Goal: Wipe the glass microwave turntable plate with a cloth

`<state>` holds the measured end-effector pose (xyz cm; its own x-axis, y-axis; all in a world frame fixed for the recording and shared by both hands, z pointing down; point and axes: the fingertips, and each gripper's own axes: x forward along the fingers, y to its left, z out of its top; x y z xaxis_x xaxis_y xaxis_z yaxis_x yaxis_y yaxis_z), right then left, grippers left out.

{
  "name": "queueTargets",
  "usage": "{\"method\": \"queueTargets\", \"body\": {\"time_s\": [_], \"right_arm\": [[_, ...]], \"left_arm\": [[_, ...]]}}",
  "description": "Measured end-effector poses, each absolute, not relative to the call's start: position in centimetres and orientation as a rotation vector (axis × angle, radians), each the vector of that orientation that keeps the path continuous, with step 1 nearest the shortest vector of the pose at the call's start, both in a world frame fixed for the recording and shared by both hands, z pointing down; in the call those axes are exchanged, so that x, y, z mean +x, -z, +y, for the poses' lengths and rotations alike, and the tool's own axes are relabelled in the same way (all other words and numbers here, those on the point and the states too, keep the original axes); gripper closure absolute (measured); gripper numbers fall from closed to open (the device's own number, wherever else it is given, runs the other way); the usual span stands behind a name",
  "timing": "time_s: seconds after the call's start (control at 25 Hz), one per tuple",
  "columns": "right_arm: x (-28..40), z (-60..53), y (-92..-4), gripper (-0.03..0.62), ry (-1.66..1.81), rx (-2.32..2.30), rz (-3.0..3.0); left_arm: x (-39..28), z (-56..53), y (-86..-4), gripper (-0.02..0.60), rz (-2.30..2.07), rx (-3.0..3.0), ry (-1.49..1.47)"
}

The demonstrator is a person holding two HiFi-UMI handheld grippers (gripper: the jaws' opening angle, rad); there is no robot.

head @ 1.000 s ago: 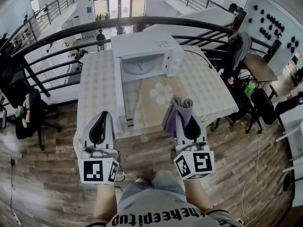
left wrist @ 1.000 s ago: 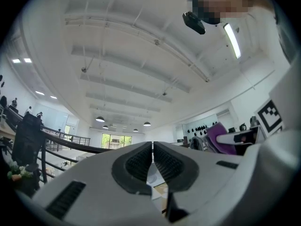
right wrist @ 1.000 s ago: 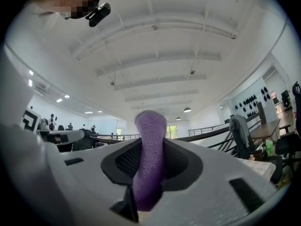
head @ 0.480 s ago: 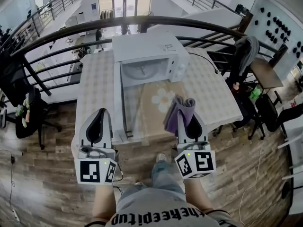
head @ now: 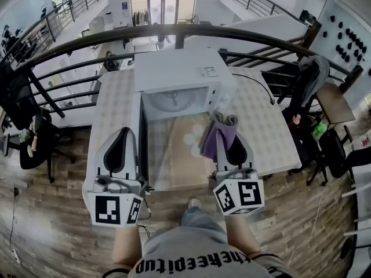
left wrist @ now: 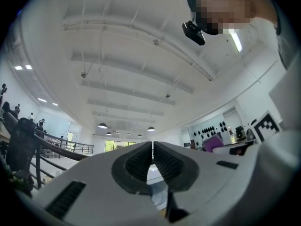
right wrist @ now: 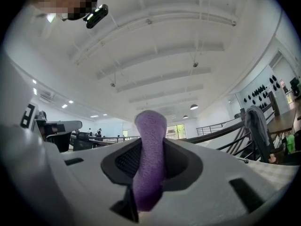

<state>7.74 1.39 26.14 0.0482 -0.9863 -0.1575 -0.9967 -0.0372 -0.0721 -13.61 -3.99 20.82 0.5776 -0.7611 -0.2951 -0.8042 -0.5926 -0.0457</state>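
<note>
Steep downward look at a checked table (head: 262, 126) beside a dark curved railing (head: 174, 30). At the table's 12 o'clock end, a white microwave (head: 174, 68), its door (head: 141, 138) swung wide open and reaching toward 6 o'clock along the left of the cavity. Inside that cavity, lying flat on its floor, the glass turntable plate (head: 174, 100), well apart from both tools. At 7 o'clock in the head view, the left tool (head: 124, 133), pointed toward 12 o'clock just beside the open door, jaws pressed together with nothing between them. At 5 o'clock, the right tool (head: 224, 125), likewise pointed toward 12 o'clock, jaws pinching a folded purple cloth (head: 215, 136), with the fabric rising past the jaw tips and draping toward 7 o'clock of them, short of the microwave's opening. Marker cubes (head: 239, 197) at the rear of both tools, nearest the person's arms. On the table top between the tools, a pale flower print (head: 193, 138). At 3 o'clock, off the table, a grey jacket (head: 316, 74) slung over a chair back. Below it all, a wooden floor (head: 52, 225).
</note>
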Motion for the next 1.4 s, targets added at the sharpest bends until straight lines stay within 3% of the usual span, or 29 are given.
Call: {"method": "queueTargets", "body": {"time_s": [0.72, 1.4], "right_arm": [[15.7, -7.9, -25.6, 0.490, -0.082, -1.985, 2.218], [17.4, -12.5, -28.8, 0.490, 0.017, -1.820, 2.402]], "left_arm": [[-4.8, -10.6, -21.5, 0.569, 1.469, -2.578, -0.343], [-0.9, -12.9, -25.3, 0.569, 1.626, -2.544, -0.268]]}}
